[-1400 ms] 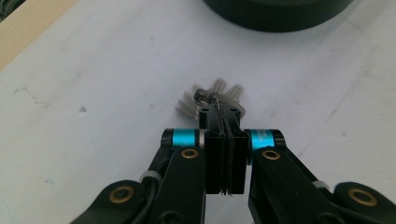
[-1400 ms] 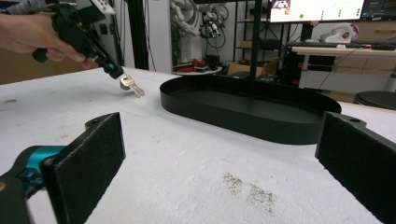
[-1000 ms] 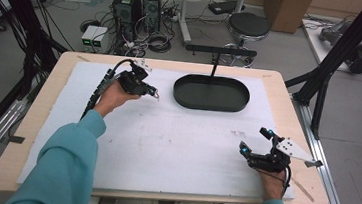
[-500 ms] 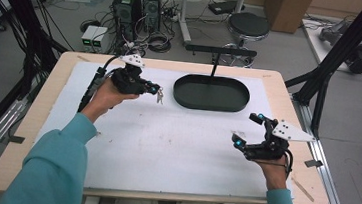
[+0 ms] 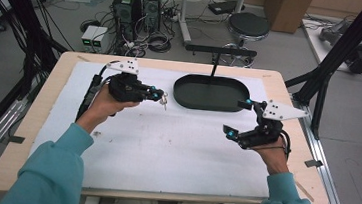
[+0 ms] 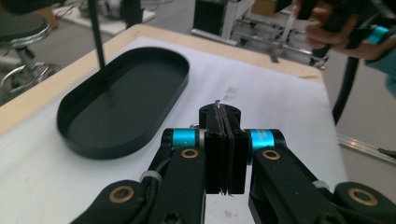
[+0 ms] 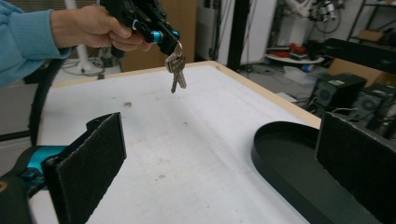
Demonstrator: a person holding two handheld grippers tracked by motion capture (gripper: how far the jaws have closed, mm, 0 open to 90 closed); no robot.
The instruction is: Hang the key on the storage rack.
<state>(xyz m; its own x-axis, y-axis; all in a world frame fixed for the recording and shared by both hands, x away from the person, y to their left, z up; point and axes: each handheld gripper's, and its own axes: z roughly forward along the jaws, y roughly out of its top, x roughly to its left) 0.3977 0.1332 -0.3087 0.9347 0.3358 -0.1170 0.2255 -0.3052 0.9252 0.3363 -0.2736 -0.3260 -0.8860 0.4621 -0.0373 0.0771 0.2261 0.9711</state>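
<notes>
From the high view, the left tool (image 5: 155, 94) hangs above the white-covered surface (image 5: 164, 145) just left of the black oval tray (image 5: 211, 93), its jaws pinched together on a small bunch of keys (image 5: 163, 100) that dangles below them, clear of the sheet; the right tool (image 5: 240, 119) sits over the right side of the surface with its jaws spread wide and nothing between them. In the left gripper view, the left tool (image 6: 225, 154) shows its two pads pressed flat against each other with only a thin sliver of the metal ring (image 6: 216, 103) peeking out at the top, and the tray (image 6: 126, 100) lies ahead and to the left, empty. In the right gripper view, the keys (image 7: 176, 70) hang freely from the ring caught in the left tool (image 7: 169, 39), with the right tool (image 7: 224, 158) framing the scene, its jaws far apart, and the tray's rim (image 7: 280, 154) low at the right. The bunch looks light, hard and stiff in each piece but loose as a whole, so it is likely to swing and jingle with any quick motion; the smooth metal could slip from the pads. The ring, or the flat heads of the keys just under it, seems the safest place to take hold, rather than the thin blades.
</notes>
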